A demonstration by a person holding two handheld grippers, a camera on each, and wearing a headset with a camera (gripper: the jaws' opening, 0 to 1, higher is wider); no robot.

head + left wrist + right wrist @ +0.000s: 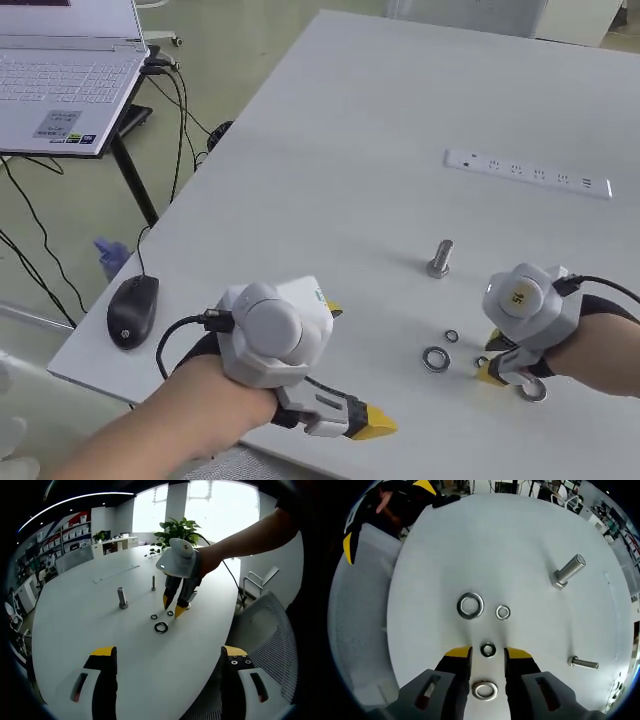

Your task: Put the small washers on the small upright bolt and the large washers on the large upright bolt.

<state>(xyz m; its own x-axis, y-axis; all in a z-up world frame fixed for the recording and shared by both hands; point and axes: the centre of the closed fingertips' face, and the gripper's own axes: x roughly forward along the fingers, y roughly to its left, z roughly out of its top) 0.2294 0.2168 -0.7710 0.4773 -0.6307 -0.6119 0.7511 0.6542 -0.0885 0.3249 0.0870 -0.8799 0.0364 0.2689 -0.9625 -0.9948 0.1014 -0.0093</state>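
The large upright bolt (440,258) (567,571) (122,597) stands mid-table, and the small upright bolt (584,663) (153,582) stands to one side of it. Four washers lie flat on the table. My right gripper (488,653) (490,358) (172,607) is open and points down, its yellow tips on either side of a small washer (488,649) (481,362). A large washer (485,690) (531,388) lies under its fingers. Further out are another large washer (470,605) (435,358) (161,627) and another small washer (503,612) (452,336). My left gripper (169,651) (352,367) is open and holds nothing, near the table's front edge.
A white power strip (527,173) lies at the far side of the white table (330,150). A black mouse (132,309) sits at the table's near left corner. A laptop (62,75) rests on a stand to the left, with cables hanging below.
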